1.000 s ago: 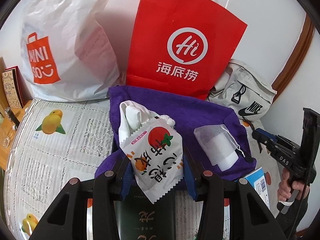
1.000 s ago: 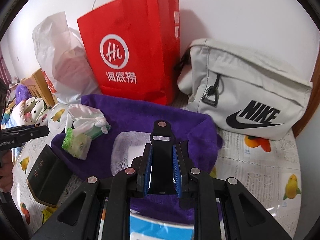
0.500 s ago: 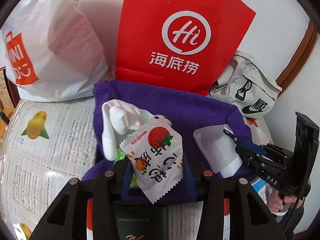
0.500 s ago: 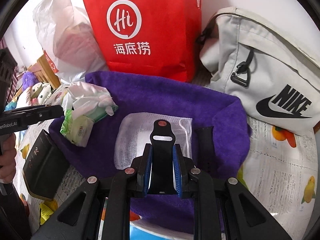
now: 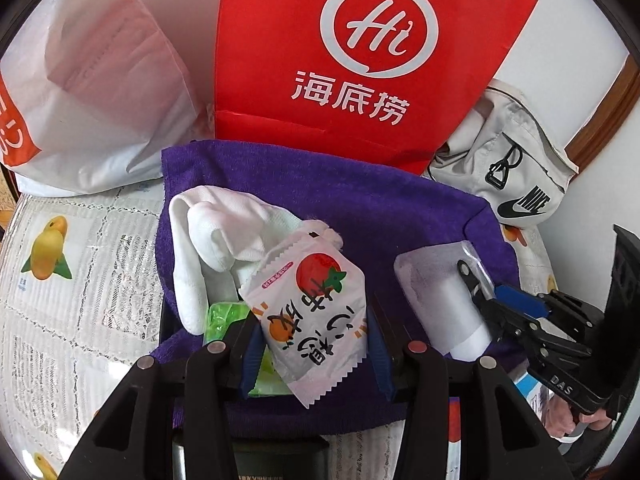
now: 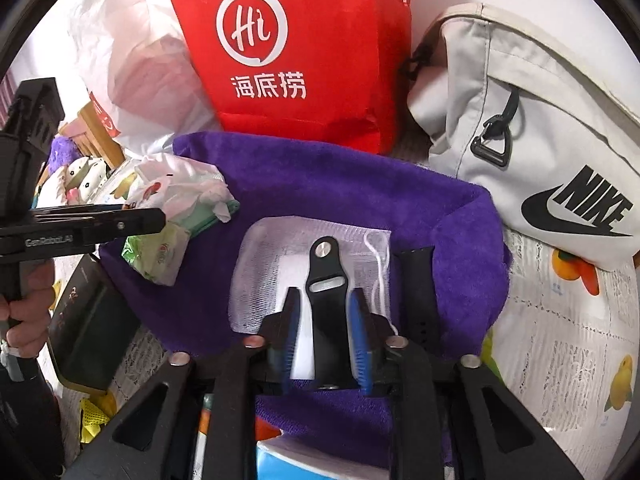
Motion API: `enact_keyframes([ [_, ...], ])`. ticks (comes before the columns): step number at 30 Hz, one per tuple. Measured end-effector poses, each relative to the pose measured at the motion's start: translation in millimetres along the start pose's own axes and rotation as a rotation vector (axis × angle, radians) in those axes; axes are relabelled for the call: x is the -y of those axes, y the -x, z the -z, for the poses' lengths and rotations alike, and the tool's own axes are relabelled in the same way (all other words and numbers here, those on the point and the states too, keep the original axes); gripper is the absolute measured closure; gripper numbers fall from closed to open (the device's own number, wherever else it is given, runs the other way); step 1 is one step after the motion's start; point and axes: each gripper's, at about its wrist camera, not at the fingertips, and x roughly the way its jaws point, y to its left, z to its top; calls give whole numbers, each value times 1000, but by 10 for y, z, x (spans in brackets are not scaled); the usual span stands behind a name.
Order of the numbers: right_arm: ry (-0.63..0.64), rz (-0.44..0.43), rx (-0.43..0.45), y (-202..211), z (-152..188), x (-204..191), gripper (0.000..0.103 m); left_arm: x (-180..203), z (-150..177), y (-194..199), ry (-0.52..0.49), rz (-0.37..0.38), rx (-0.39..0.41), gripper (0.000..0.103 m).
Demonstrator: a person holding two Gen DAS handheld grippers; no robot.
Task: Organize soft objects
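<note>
Progress looks partial, judging by what lies gathered on the purple towel (image 6: 320,184): a white mesh pouch (image 6: 276,256), a second black strap piece (image 6: 416,280), a white sock (image 5: 216,236) and a green wipes pack (image 6: 160,252) all rest on it. The right gripper (image 6: 325,312) has just been opening, and its blue pads now stand clear of the black watch strap (image 6: 326,280), which lies between them on the pouch, so that piece seems delivered. The left gripper (image 5: 314,332) pinches a snack sachet (image 5: 312,312) printed with a tomato, held above the towel's near edge beside the sock; setting it down appears to be what remains. A dark box (image 6: 84,320) sits off the towel's left corner.

The surface is a table under a lace-patterned cloth (image 6: 568,352) with fruit prints. Against the white wall stand a red paper bag (image 6: 304,52), a white plastic bag (image 5: 100,92) and a grey Nike bag (image 6: 540,140)
</note>
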Motion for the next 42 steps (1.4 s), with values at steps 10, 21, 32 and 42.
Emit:
enact_keyframes([
  [10, 1, 35, 41, 256, 45, -48, 48, -8, -13, -26, 14, 8, -16, 37],
  [21, -21, 60, 94, 658, 297, -230, 40, -39, 160, 333, 30, 21, 17, 37],
  [32, -60, 21, 107, 1117, 821, -616, 40, -21, 686, 996, 1, -30, 119, 37],
  [42, -59, -36, 56, 1256, 1421, -1065, 40, -133, 1266, 1317, 22, -2, 118, 37],
])
